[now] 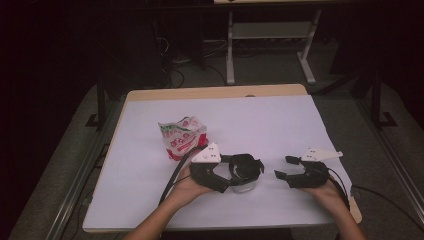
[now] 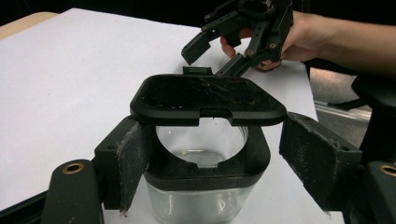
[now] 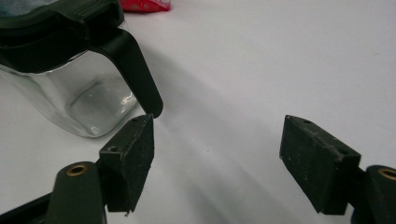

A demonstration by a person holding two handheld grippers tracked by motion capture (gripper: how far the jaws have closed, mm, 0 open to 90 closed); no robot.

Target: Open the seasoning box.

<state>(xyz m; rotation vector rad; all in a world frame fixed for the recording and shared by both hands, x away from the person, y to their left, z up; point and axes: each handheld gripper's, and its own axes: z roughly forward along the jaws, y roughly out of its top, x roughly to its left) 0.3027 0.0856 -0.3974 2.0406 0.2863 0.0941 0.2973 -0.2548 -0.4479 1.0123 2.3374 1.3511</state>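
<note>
Jaws of the left gripper (image 2: pixel 210 172) are standing either side of a clear glass jar (image 2: pixel 201 186) with a black collar and a hinged black lid (image 2: pixel 208 100) that is standing open; the left pad is sitting against the collar while the right pad is showing a gap, so they are flanking the jar rather than clamping it. Jaws of the right gripper (image 3: pixel 217 163) are spread and grasping nothing, waiting just beside the jar's black handle (image 3: pixel 137 70), nearly touching its tip. On the white sheet covering the desk (image 1: pixel 280 120), the jar is sitting near the front edge, between the two grippers, and a crumpled red, white and green packet (image 1: pixel 182 137) is lying just behind it, apart. The risk, as I judge it, is coming from the uneven contact: with only one pad bearing, any closing or nudge may be pushing the jar sideways, sliding it on the smooth sheet or tipping it toward the right gripper. Glass is giving the pads little friction, so a lift on a loose hold could be letting it slip. The raised lid could also be swinging shut if the jar is jolted. Inside, the jar is looking empty apart from a pale speck on its bottom.
</note>
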